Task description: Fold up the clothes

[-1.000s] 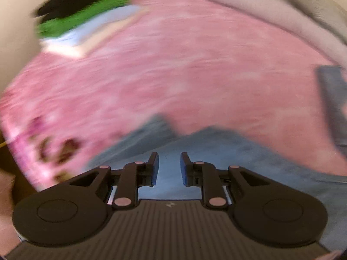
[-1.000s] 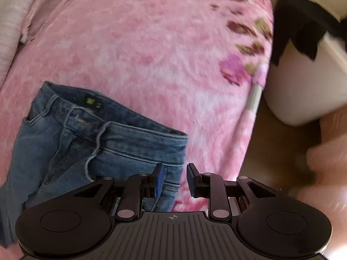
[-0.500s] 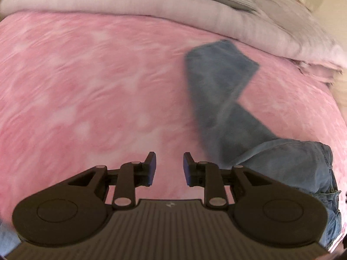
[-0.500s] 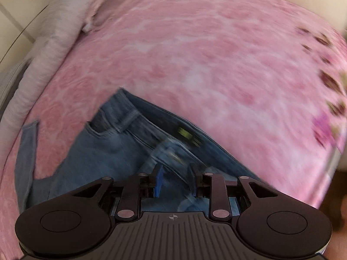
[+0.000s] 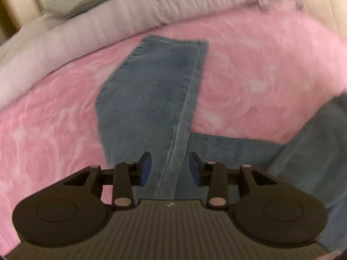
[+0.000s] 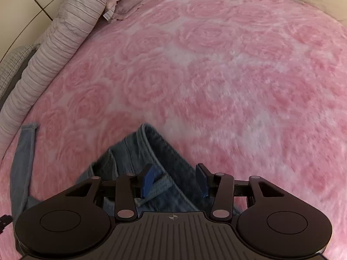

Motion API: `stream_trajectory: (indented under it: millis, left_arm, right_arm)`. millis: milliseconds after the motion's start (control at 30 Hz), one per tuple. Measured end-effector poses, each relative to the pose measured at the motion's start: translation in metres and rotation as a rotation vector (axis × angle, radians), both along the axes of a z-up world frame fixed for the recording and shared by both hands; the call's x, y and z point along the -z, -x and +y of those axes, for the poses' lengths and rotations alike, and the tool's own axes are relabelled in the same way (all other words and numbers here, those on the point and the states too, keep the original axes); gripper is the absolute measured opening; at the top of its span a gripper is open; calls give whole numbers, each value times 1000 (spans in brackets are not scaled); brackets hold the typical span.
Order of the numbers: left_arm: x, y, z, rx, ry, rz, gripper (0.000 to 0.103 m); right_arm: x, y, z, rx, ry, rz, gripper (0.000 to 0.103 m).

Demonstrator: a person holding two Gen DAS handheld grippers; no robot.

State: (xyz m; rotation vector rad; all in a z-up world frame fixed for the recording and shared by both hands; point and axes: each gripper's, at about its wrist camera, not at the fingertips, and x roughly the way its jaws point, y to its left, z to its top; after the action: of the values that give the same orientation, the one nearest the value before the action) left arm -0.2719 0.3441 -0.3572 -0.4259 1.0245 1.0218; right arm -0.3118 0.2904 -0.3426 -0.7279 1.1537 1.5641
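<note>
A pair of blue jeans lies on a pink rose-patterned blanket. In the left wrist view one leg runs away from me, its hem near the pillows. My left gripper is open over that leg, straddling its side seam. In the right wrist view the waistband end of the jeans lies bunched below my right gripper, which is open with denim between its fingers. A leg hem shows at the far left.
Grey and pale pink pillows line the bed's head at the left. A wide stretch of pink blanket lies beyond the right gripper. A cream wall stands behind the pillows.
Both grippers have swung over the jeans. The left view turned from the bare blanket onto the leg. The right gripper moved past the waistband. Both jaws have opened wider.
</note>
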Motion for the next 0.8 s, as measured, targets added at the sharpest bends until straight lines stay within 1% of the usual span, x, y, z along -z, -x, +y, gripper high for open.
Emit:
stream_trajectory:
  millis: [100,133,167,233,300,433,467,533,600,633,667,700,733,767,800]
  left_arm:
    - [26,-20,14,75,4,155,34]
    - [32,-19,18,83,5,175,28]
    - [35,-15,21,70,10,165,10]
    - [32,1,29,-33,38,53,4]
    - [20,22,32,-163,51,-84,3]
    - [-8,68,25,-336,47,-264,2]
    - [-14,79,23,-378,47,-306,2]
    - [-18,93,21,-426,56,-343,1]
    - [-14,97,26,-434,102,-375,4]
    - [-7,96,31,-445,146,-377,5]
    - [-3,95,34,-458,167,-373,3]
    - [0,96,32,-472,164,-376,1]
    - [4,96,31,-487,162,-379,1]
    - [6,97,30,-503,158,-388,1]
    - [0,104,24,-539,142,-444,1]
  right_arm:
    - [7,2,8,-5,13,5,47]
    - [9,2,9,-5,17,6,47]
    - [11,2,9,-4,21,9,47]
    - [14,3,10,-2,23,19,47]
    - [15,5,12,-5,11,45,47]
    - [15,9,17,-9,-21,127,47]
    - [17,11,19,-8,-21,136,47]
    - [23,17,24,-14,-10,125,47]
    - [31,24,28,-35,-1,96,47]
    - [33,26,29,-49,-10,85,47]
    - [34,29,29,-63,-18,73,46]
    - [32,32,28,-87,-26,59,20]
    - [28,34,26,-118,-43,50,3]
    - [22,35,22,-145,-67,48,3]
    - [16,36,17,-171,-91,45,3]
